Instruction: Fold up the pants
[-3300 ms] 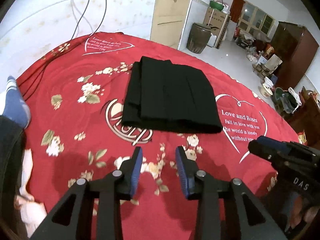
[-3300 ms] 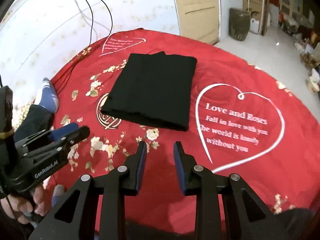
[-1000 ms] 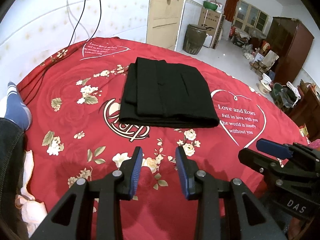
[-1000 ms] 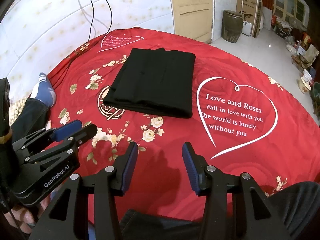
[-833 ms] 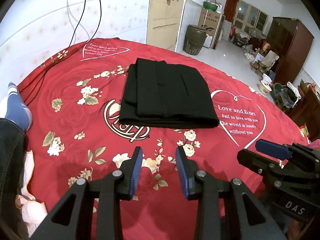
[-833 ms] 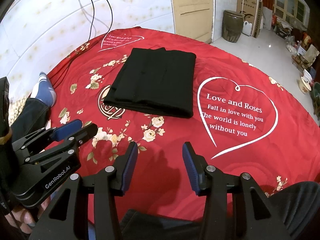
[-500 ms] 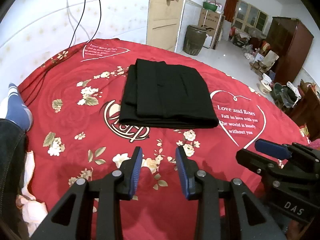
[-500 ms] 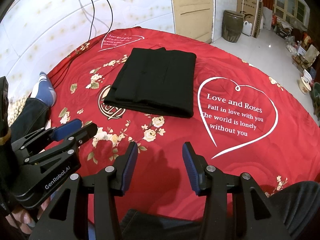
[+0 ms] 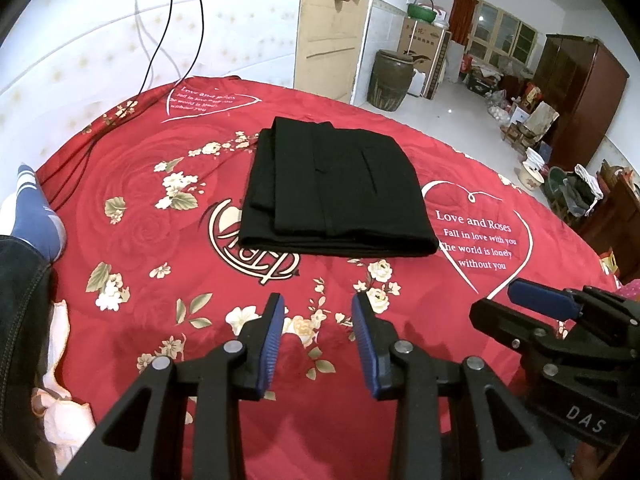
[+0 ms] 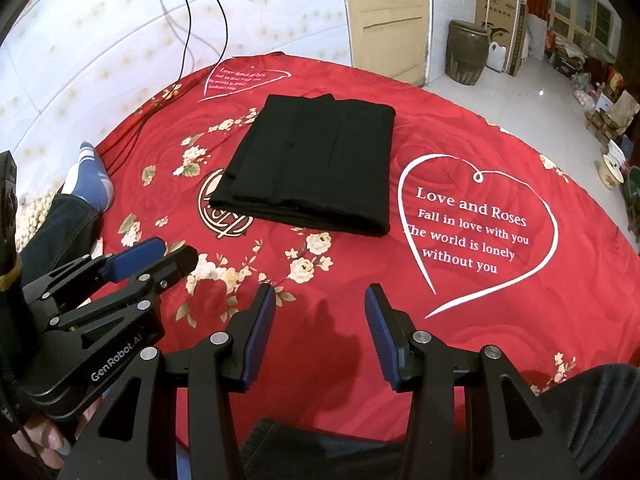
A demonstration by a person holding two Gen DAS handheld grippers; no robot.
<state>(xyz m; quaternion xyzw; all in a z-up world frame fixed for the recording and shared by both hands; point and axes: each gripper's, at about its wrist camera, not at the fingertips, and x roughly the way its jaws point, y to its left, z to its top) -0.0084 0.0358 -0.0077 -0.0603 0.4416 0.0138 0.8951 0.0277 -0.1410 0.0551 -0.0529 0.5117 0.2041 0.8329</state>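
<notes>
Black pants [image 9: 336, 188] [image 10: 316, 168] lie folded into a flat rectangle in the middle of a red bedspread [image 9: 132, 224] [image 10: 460, 292] printed with flowers and hearts. My left gripper [image 9: 318, 312] hovers open over the spread, short of the near edge of the pants, with nothing between its blue pads. My right gripper [image 10: 320, 300] is also open and empty, held above the spread nearer the person. Each gripper shows in the other's view: the right gripper [image 9: 540, 304] at the right edge, the left gripper [image 10: 156, 256] at the left.
A person's leg in dark jeans with a blue and white sock [image 9: 34, 208] [image 10: 90, 180] rests on the spread's left side. Black cables [image 9: 172, 32] hang down the white wall behind. A brown jar [image 9: 390, 80], boxes and a wooden wardrobe [image 9: 580, 96] stand on the floor beyond the bed.
Since the earliest frames both grippers have drawn back a little from the pants, and the right one's jaws stand wider. Over the last second nothing has visibly moved.
</notes>
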